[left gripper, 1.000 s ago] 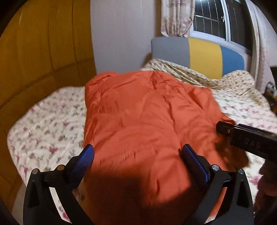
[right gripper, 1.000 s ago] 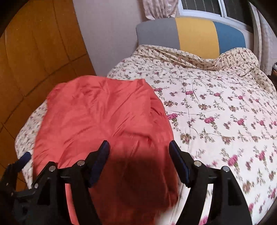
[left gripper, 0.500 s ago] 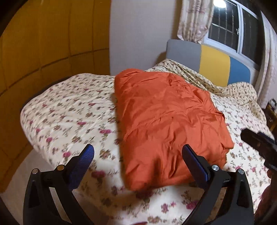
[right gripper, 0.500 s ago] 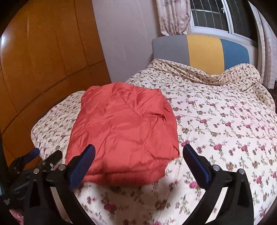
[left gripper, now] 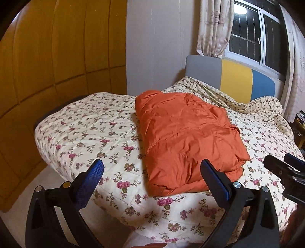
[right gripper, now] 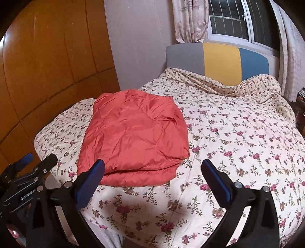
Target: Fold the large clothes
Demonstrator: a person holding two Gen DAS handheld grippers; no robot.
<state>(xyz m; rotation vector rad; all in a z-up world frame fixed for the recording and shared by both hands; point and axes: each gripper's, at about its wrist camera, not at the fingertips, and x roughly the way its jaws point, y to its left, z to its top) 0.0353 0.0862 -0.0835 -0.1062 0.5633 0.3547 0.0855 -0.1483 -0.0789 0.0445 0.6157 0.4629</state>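
An orange padded garment lies folded into a thick rectangle on the floral bed cover, near the bed's front left corner; it also shows in the right wrist view. My left gripper is open and empty, held back above the bed's front edge, short of the garment. My right gripper is open and empty, also back from the garment, to its right. The left gripper shows at the lower left of the right wrist view.
The bed has a grey, yellow and blue headboard under a curtained window. Wooden wardrobe panels stand close on the left. The floor shows beside the bed's corner. Dark furniture sits at far right.
Both grippers have pulled back and up from the garment, which they were close over a second ago. The garment lies still, folded on the bed.
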